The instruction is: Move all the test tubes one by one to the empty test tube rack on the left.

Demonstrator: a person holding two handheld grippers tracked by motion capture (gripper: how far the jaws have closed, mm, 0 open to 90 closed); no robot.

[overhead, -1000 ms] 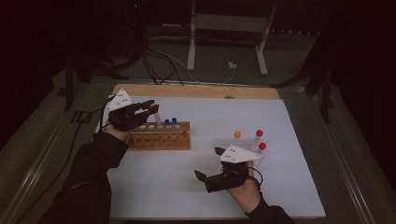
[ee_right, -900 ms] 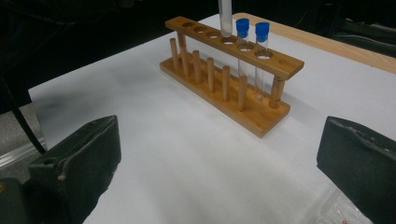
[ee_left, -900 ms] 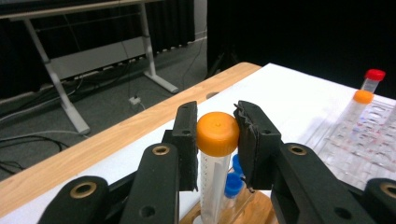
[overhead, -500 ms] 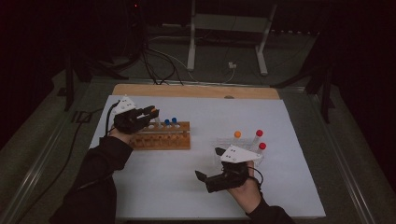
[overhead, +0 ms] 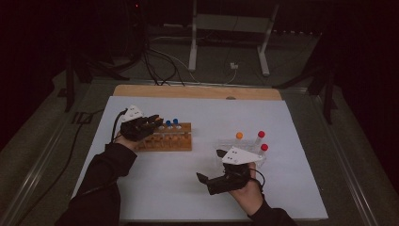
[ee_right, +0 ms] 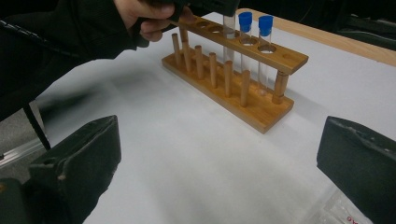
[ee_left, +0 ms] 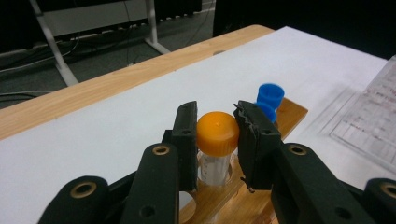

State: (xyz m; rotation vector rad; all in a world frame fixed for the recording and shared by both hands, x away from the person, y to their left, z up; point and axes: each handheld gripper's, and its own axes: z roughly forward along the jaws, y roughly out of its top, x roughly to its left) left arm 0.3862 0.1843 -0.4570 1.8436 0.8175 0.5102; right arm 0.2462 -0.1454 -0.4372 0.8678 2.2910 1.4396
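The high view looks forward and down from above the person's side, taking in the whole white-covered table (overhead: 197, 188) with dark floor and stands beyond. The left gripper view sits close behind the left gripper (ee_left: 217, 135), looking along its black jaws across the table toward the far wooden edge, very near an orange-capped clear tube (ee_left: 217, 133) and the wooden test-tube rack (ee_left: 289, 109). The right gripper view rides low on the right gripper (ee_right: 219, 154), facing across the white surface to that rack (ee_right: 243, 100) from farther off. All three views share the rack (overhead: 181, 141) and its two blue-capped tubes (ee_right: 254, 23).
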